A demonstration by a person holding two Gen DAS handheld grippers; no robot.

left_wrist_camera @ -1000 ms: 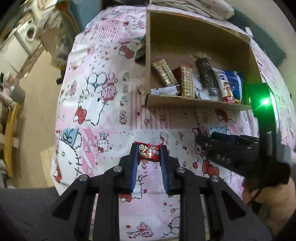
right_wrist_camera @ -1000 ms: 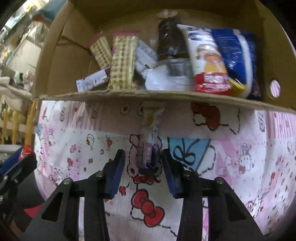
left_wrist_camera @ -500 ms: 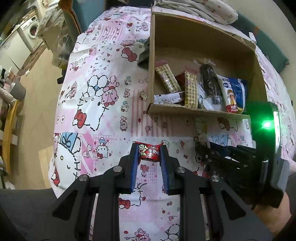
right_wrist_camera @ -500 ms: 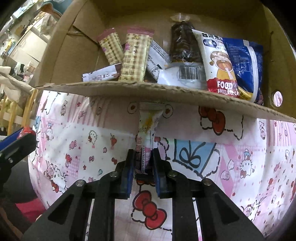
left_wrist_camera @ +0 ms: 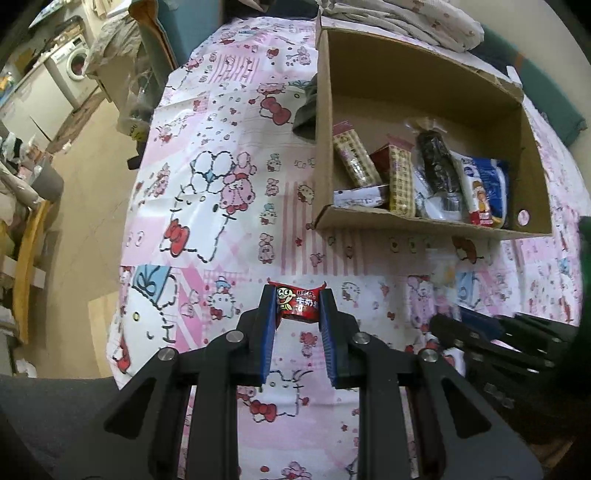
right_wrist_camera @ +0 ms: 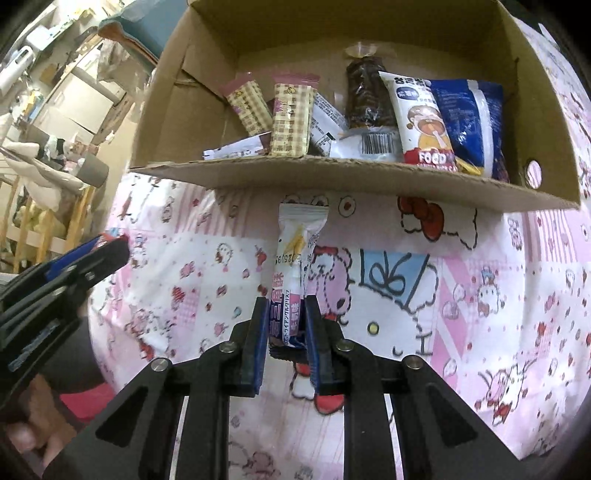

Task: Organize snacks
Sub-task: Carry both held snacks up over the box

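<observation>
My left gripper [left_wrist_camera: 297, 301] is shut on a small red candy packet [left_wrist_camera: 297, 304] and holds it above the pink cartoon tablecloth [left_wrist_camera: 207, 206], short of the cardboard box [left_wrist_camera: 417, 225]. My right gripper [right_wrist_camera: 285, 312] is shut on a long white and purple snack stick packet [right_wrist_camera: 293, 266] that points up toward the box's front wall [right_wrist_camera: 332, 177]. The box holds several snack packets, among them checked bars [right_wrist_camera: 290, 118], a dark bar [right_wrist_camera: 364, 96] and a blue and white bag [right_wrist_camera: 465, 118]. The right gripper shows at the lower right of the left wrist view [left_wrist_camera: 439, 325]; the left gripper shows at the left of the right wrist view [right_wrist_camera: 110, 243].
The table drops off at the left to a tan floor [left_wrist_camera: 85, 177] with a washing machine [left_wrist_camera: 75, 68] and clutter. A dark object [left_wrist_camera: 306, 110] lies against the box's left wall. Bedding [left_wrist_camera: 406, 18] is piled behind the box.
My right gripper closed on the white stick packet and lifted it off the cloth. Both grippers rose and drew back, so the box looks lower and farther. The left gripper kept hold of the red candy.
</observation>
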